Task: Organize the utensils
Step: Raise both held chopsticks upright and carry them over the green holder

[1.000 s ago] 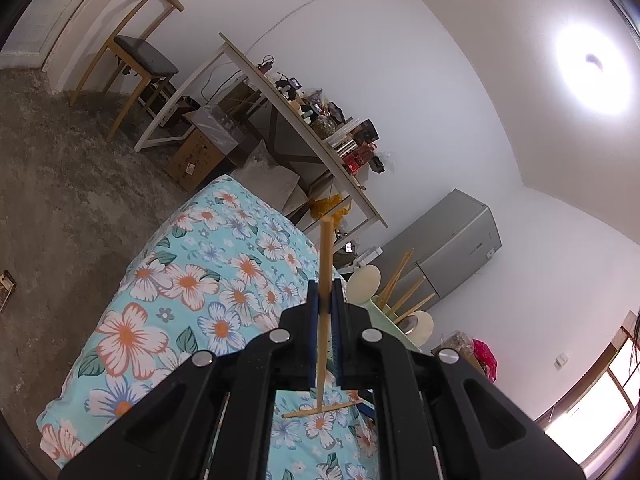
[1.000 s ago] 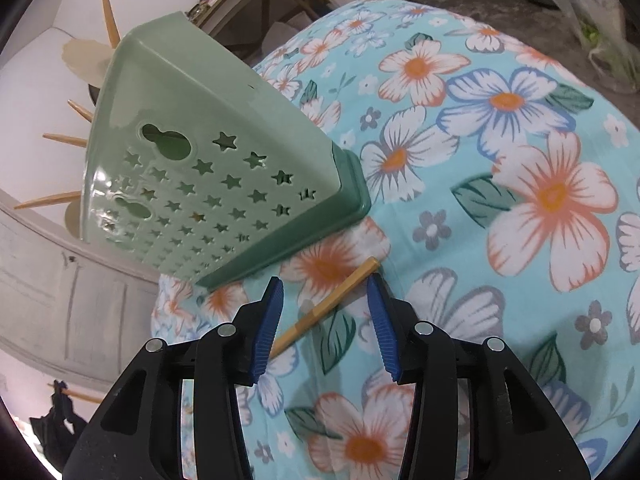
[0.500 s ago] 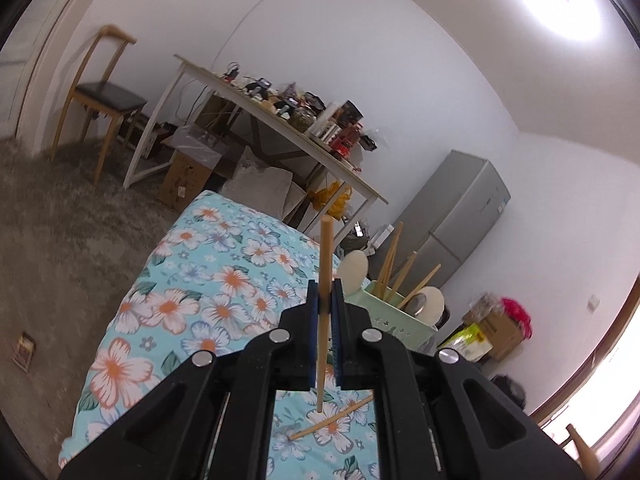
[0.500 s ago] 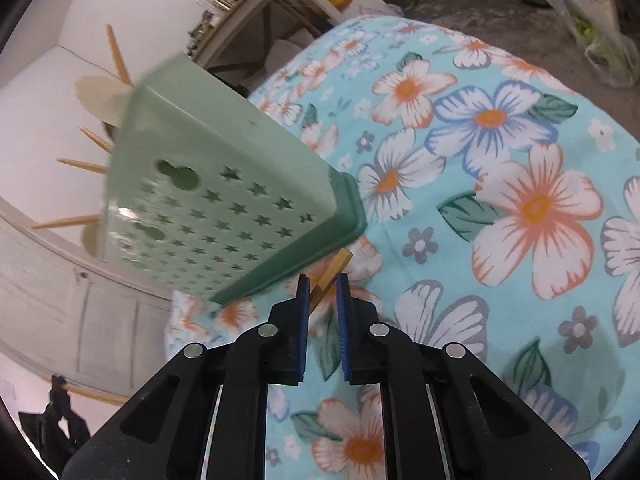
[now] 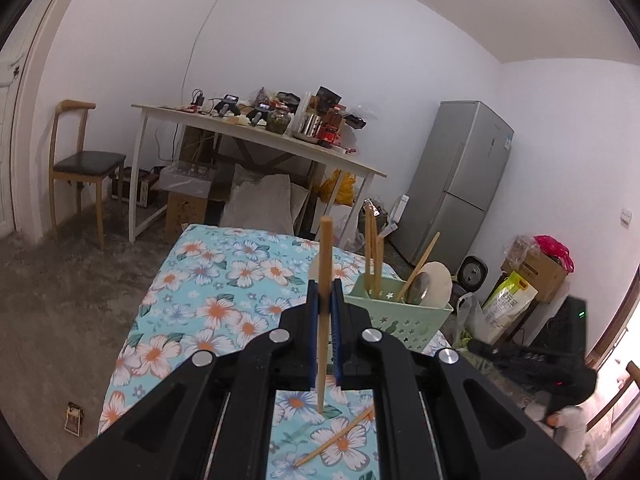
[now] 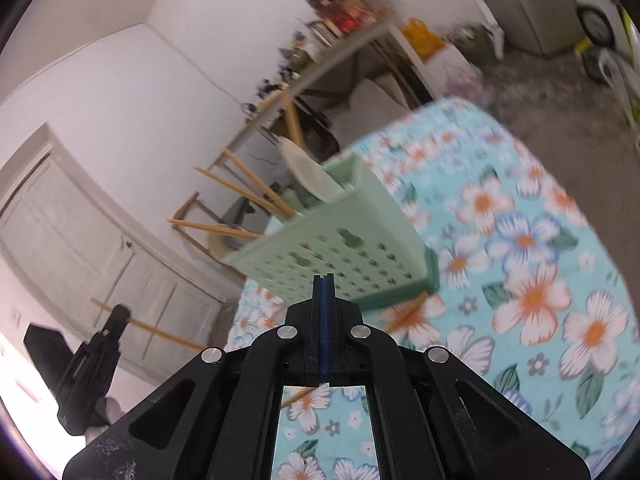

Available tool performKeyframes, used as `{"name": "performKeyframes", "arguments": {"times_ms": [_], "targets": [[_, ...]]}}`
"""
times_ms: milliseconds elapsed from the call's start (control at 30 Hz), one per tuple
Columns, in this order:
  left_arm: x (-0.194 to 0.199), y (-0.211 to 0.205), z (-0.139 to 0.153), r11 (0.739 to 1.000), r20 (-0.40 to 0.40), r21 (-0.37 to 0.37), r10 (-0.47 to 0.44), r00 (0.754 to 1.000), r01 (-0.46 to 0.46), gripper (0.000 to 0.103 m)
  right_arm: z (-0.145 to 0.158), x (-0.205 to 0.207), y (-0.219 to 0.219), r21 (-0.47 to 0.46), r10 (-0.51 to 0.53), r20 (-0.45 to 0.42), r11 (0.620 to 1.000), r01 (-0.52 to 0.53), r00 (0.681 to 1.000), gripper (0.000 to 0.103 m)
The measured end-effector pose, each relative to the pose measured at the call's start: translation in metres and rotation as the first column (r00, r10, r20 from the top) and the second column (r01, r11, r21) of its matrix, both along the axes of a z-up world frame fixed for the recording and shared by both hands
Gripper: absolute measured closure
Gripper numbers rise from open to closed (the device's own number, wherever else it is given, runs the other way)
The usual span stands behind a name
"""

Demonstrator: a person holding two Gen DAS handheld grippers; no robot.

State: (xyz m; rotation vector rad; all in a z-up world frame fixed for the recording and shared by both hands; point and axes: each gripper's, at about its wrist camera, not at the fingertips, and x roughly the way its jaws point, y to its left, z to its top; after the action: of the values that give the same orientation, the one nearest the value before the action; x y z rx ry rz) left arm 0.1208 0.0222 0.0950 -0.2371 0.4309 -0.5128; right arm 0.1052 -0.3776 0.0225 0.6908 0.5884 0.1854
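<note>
While the left gripper (image 5: 325,292) clamps an upright wooden chopstick (image 5: 325,264) between its blue pads, the right gripper (image 6: 324,280) has its jaws pressed together with nothing between them. A second chopstick (image 5: 335,436) lies flat on the floral tablecloth (image 5: 208,300), just in front of the green star-perforated utensil holder (image 6: 332,256). The holder stands on the cloth and contains several chopsticks (image 5: 373,256) and a pale spoon (image 5: 436,284). In the right wrist view, the left gripper appears at lower left with its chopstick.
</note>
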Motion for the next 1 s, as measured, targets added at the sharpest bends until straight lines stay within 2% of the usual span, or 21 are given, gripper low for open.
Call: {"name": "performKeyframes", "arguments": {"times_ms": [67,167,233,267,300,400,600,700,800,900,933,1000], "targets": [[0.000,-0.004,0.001,1.000,0.002,0.004,-0.001,1.000,0.001,0.098,0.009,-0.007,-0.001,-0.015,0.007,0.020,1.000,-0.007,1.000,0.103],[0.000,-0.007,0.001,1.000,-0.001,0.011,-0.002,1.000,0.002,0.098,0.002,-0.007,-0.005,0.019,0.015,-0.020,1.000,-0.014,1.000,0.100],[0.000,-0.008,-0.001,1.000,-0.009,0.012,0.000,1.000,0.000,0.098,-0.012,0.000,-0.009,0.062,0.029,-0.075,0.998,-0.025,0.997,0.091],[0.000,-0.008,-0.002,1.000,-0.013,0.012,0.001,1.000,-0.001,0.098,-0.021,0.003,-0.010,0.079,0.033,-0.114,0.997,-0.024,0.993,0.076],[0.000,-0.008,-0.003,1.000,-0.015,0.011,0.002,1.000,-0.002,0.098,-0.032,0.008,-0.010,0.094,0.038,-0.157,0.995,-0.024,0.987,0.070],[0.003,-0.006,-0.007,1.000,-0.028,0.005,0.007,1.000,-0.006,0.098,-0.053,0.026,-0.002,0.062,0.024,-0.241,0.998,-0.009,0.970,0.067],[0.006,0.002,-0.014,1.000,-0.038,-0.008,0.014,0.999,-0.014,0.098,-0.094,0.069,0.024,-0.122,-0.084,-0.393,0.992,0.039,0.916,0.067],[0.010,0.009,-0.018,1.000,-0.051,-0.020,0.020,0.998,-0.021,0.098,-0.092,0.078,0.041,-0.219,-0.144,-0.385,0.974,0.061,0.912,0.067],[0.013,0.015,-0.023,0.999,-0.063,-0.037,0.021,0.998,-0.023,0.098,-0.093,0.087,0.051,-0.273,-0.169,-0.394,0.960,0.060,0.903,0.067],[0.017,0.019,-0.026,0.999,-0.070,-0.048,0.017,0.997,-0.021,0.098,-0.093,0.088,0.060,-0.346,-0.198,-0.391,0.936,0.056,0.899,0.074],[0.019,0.020,-0.027,0.999,-0.073,-0.051,0.013,0.997,-0.017,0.098,-0.093,0.085,0.061,-0.354,-0.198,-0.387,0.934,0.053,0.901,0.074],[0.020,0.020,-0.028,0.998,-0.074,-0.054,0.009,0.997,-0.013,0.098,-0.091,0.081,0.059,-0.342,-0.193,-0.388,0.938,0.053,0.901,0.081]]}}
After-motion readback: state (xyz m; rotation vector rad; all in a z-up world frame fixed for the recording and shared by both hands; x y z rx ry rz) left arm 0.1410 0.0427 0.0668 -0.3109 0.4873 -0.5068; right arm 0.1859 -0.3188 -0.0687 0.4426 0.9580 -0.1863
